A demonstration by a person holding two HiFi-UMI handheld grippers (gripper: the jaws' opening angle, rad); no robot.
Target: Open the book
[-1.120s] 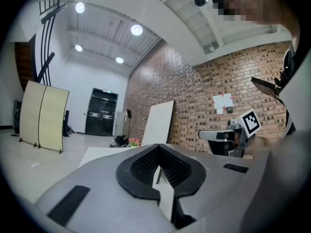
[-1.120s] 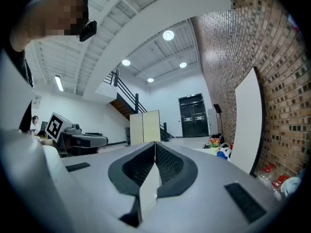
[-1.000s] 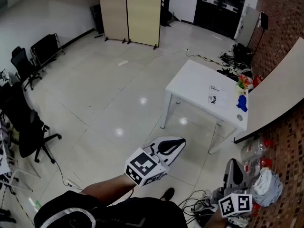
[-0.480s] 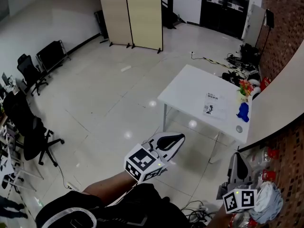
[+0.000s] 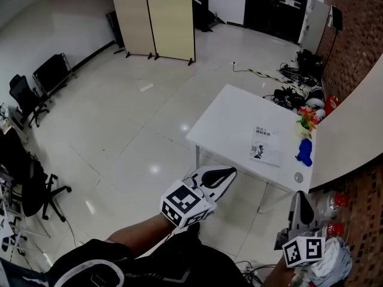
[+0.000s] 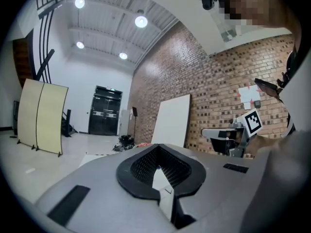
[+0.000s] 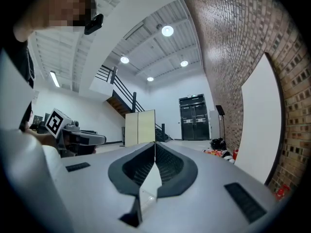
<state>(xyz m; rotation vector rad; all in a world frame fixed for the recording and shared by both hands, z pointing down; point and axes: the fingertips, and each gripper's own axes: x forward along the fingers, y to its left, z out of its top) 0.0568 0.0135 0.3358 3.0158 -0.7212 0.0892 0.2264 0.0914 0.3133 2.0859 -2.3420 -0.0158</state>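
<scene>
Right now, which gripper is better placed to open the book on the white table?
Left, probably: the left gripper reaches further forward, nearer the book in the head view. The right gripper hangs back. Both are shut, empty, short of the table.

A white table (image 5: 224,121) stands on a glossy pale floor (image 5: 119,130); near its right edge are a bunch of bright flowers (image 5: 307,118), a blue object (image 5: 305,151) just beside them, and a small round item (image 5: 298,177) close to the near corner. Beyond the table, tangled cables and dark gear (image 5: 293,91) lie at the foot of a brick wall (image 5: 359,23), against which a large white board (image 5: 353,124) leans. Farther off stand a beige two-panel folding screen (image 5: 152,20) and black double doors (image 5: 278,5), with black chairs (image 5: 24,94) along the left wall.
</scene>
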